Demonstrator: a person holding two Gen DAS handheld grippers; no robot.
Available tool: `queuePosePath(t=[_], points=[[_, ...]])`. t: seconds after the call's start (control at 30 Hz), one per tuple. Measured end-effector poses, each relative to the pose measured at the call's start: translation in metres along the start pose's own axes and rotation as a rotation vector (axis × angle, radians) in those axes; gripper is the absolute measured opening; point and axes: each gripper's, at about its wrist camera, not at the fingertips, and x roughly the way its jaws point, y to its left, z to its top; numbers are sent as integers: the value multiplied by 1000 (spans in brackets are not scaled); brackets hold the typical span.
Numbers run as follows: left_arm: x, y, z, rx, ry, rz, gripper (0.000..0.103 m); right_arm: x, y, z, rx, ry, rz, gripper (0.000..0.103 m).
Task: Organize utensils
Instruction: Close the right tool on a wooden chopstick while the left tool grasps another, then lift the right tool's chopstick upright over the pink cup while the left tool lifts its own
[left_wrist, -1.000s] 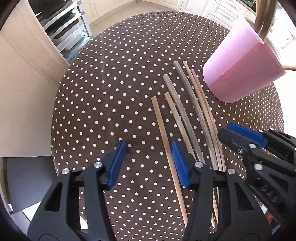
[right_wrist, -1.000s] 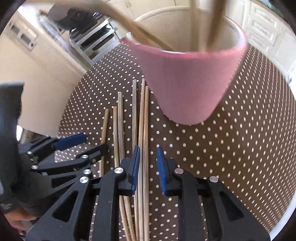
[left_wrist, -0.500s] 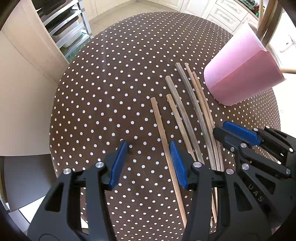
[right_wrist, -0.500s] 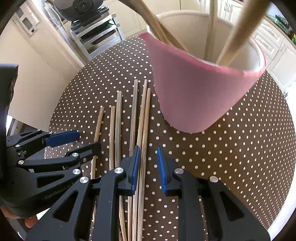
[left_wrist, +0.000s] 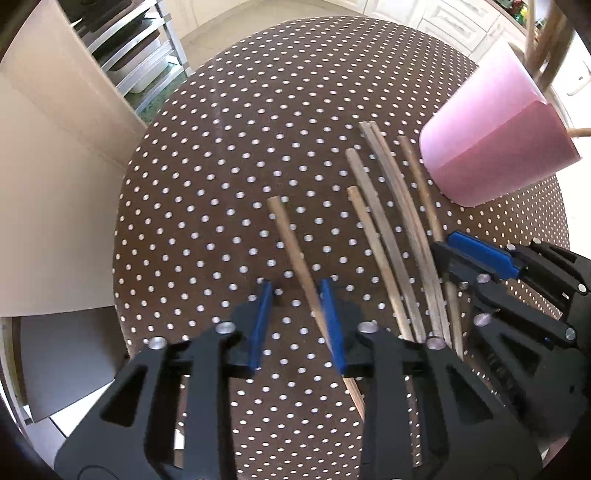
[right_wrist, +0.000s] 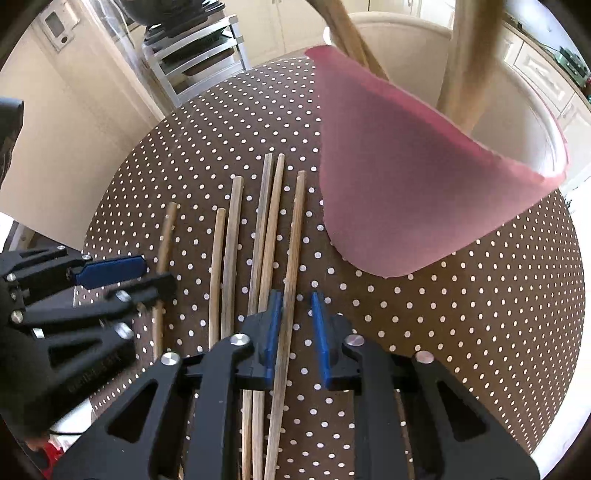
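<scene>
Several wooden chopsticks lie side by side on the brown polka-dot table (left_wrist: 221, 155). My left gripper (left_wrist: 297, 321) is open, low over the table, with the leftmost chopstick (left_wrist: 291, 243) between its fingers, against the right pad. My right gripper (right_wrist: 295, 332) is open with the rightmost chopstick (right_wrist: 293, 236) between its fingers, against the left pad. It also shows at the right of the left wrist view (left_wrist: 476, 254). A pink holder (right_wrist: 391, 192) with several sticks in it stands just beyond the chopsticks, also in the left wrist view (left_wrist: 495, 151).
The round table's edge curves close on the left (left_wrist: 118, 236) and behind the grippers. Cream cabinets (left_wrist: 55, 166) and a metal rack (right_wrist: 199, 48) stand beyond the table. The left gripper shows at the left of the right wrist view (right_wrist: 110, 273).
My left gripper shifted right and down so the leftmost chopstick now lies between its fingers. My right gripper moved so the rightmost chopstick sits between its fingers, split from its neighbours.
</scene>
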Motion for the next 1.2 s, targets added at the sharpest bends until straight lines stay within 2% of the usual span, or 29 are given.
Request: queuePosePath(t=[0.1, 0.2, 0.33, 0.5, 0.7, 0.9, 1.2], points=[[-1, 11, -3, -24, 9, -42, 14, -3, -6, -10, 29, 27, 35, 6], [-2, 12, -10, -19, 16, -64, 13, -12, -13, -32, 63, 51, 60, 6], [-2, 11, -17, -18, 15, -81, 12, -19, -17, -46, 83, 49, 65, 6], [-2, 8, -14, -17, 27, -103, 6, -16, -11, -28, 61, 21, 23, 6], [-2, 7, -16, -23, 33, -122, 6, -7, -3, -8, 14, 38, -23, 6], [-13, 10, -23, -38, 24, -160, 6, -6, -11, 0, 38, 67, 23, 5], [-57, 4, -29, -2, -50, -221, 6, -52, -23, -13, 124, -27, 118, 5]])
